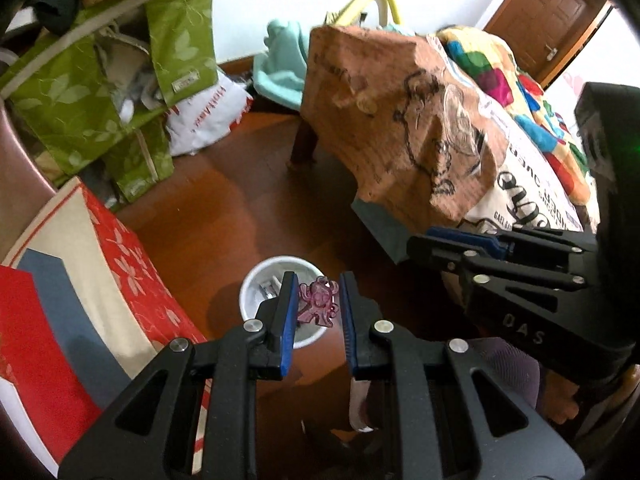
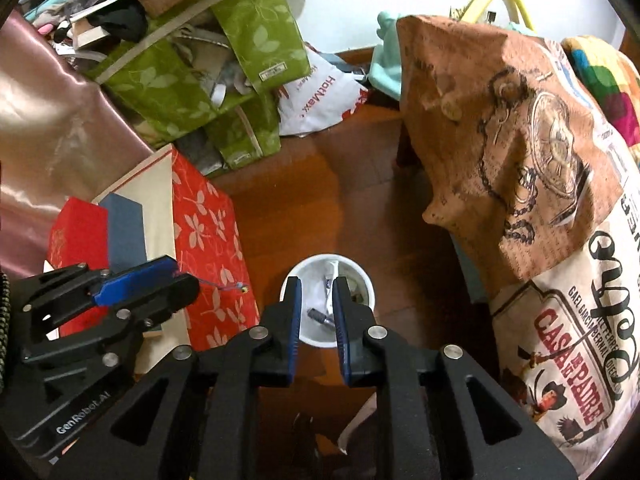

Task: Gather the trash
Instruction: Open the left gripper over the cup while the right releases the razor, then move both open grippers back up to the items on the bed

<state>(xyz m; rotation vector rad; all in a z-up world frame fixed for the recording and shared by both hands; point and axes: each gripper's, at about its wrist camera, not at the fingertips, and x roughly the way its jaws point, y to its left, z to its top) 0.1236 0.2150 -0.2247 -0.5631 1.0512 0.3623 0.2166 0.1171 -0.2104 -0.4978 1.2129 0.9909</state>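
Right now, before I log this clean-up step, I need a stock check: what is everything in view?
cup: one, white, on the brown wooden floor, scraps inside
trinket: one, translucent purple, above the cup
box: one, red with pale flowers, left of the cup
fabric bins: at least two, green leaf print, stacked behind the box
plastic bag: one, white with red print, beside the bins
draped cloth: one, brown with dark print, right of the cup
left gripper: one, black with blue pads, shut on the trinket
right gripper: one, black with blue pads, slightly open, empty, over the cup
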